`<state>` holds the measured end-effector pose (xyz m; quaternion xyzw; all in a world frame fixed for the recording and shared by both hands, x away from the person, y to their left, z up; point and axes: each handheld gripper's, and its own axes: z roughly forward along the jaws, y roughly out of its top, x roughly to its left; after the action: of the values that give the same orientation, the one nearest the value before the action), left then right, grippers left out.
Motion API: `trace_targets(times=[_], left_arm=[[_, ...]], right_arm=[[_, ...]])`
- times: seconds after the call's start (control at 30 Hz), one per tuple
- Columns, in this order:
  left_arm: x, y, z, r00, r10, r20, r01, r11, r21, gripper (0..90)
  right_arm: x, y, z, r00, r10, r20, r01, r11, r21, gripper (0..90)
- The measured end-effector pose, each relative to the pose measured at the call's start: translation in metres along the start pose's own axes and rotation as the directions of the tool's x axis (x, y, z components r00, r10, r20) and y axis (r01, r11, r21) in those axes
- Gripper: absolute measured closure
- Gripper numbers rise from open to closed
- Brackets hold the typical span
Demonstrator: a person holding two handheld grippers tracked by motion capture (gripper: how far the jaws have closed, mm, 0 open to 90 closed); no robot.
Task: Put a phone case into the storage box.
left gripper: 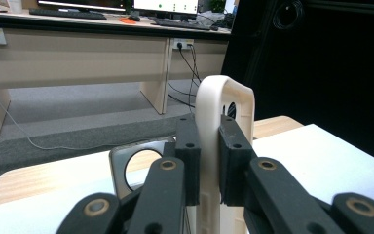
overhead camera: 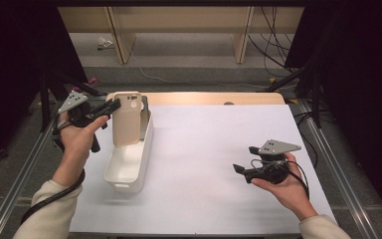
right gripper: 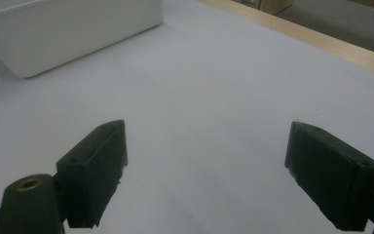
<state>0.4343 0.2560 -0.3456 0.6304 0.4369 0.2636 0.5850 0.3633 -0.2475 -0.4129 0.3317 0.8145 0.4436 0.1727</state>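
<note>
A beige phone case stands upright over the far end of a white oblong bin. My left gripper is shut on the case's left edge; in the left gripper view the two jaws clamp the cream case edge-on, left gripper. Behind it a second, darker case with a round hole leans in the bin. My right gripper is open above the white table sheet at the right, right gripper, nothing between its jaws.
The white bin wall lies to the right gripper's far left. A wooden table strip runs along the far edge. Metal rails flank the table. Desks and cables stand on the floor beyond.
</note>
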Motion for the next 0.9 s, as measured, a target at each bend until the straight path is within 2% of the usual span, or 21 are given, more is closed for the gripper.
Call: trace_targets(times=[0.57,0.9], left_arm=[[0.007,0.002,0.005,1.0,0.003,-0.008,-0.003,1.0,0.001,81.1],[0.009,0.003,0.015,1.0,0.004,-0.006,-0.004,1.0,0.004,81.1]], right_arm=[[0.0,0.0,0.0,1.0,0.001,0.0,-0.001,1.0,0.001,16.3],[0.0,0.0,0.001,1.0,0.002,-0.001,-0.002,1.0,-0.001,16.3]])
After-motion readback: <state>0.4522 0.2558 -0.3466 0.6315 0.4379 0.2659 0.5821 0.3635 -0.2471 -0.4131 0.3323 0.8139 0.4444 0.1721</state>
